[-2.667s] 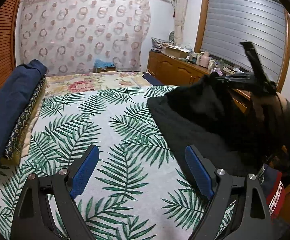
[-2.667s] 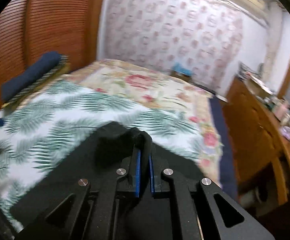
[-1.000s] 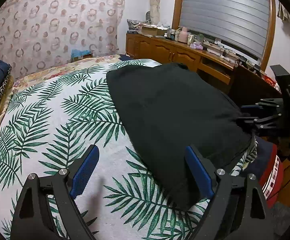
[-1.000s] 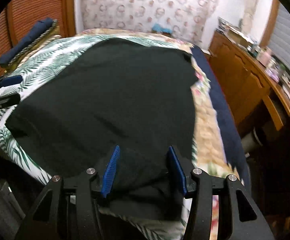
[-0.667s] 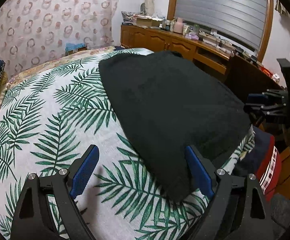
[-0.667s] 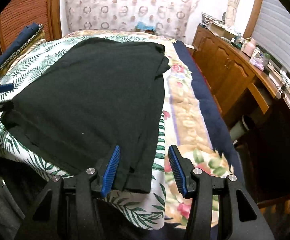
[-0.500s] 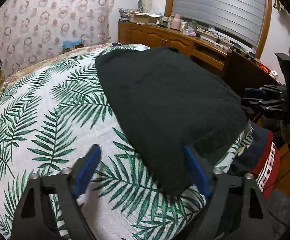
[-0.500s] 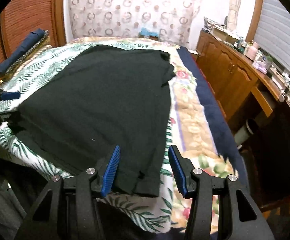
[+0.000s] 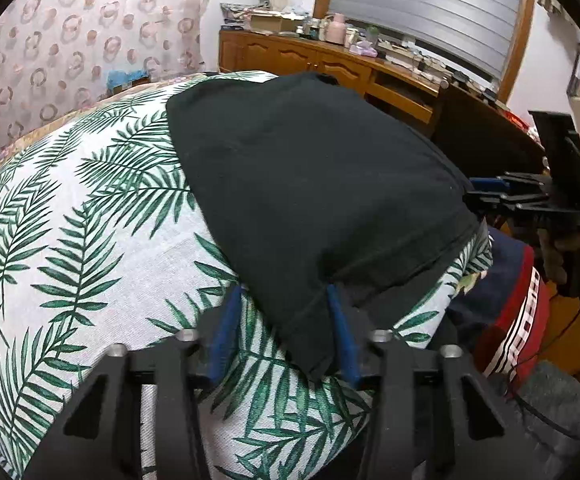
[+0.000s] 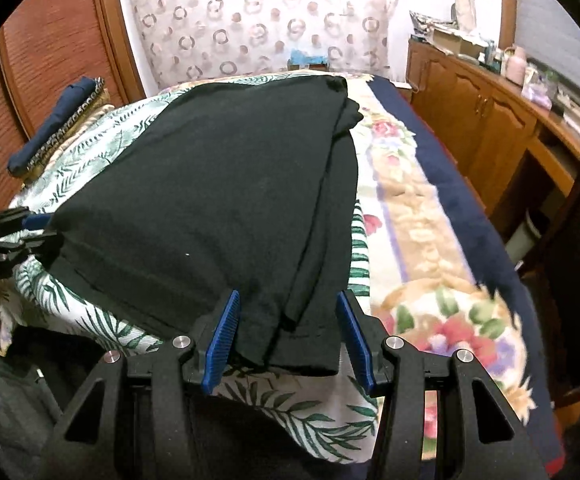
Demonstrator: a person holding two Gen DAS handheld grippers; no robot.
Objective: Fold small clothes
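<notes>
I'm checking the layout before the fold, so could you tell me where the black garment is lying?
The black garment lies flat on the palm-leaf bedspread, its near hem at the bed's front edge, with each claw at a near corner.

We see a bedroom in a home. A bed with a palm-leaf cover fills most of both views, and a folded navy blanket lies at its far side. A long wooden sideboard with bottles and boxes stands under a shuttered window, and a curtain with ring pattern hangs behind.
</notes>
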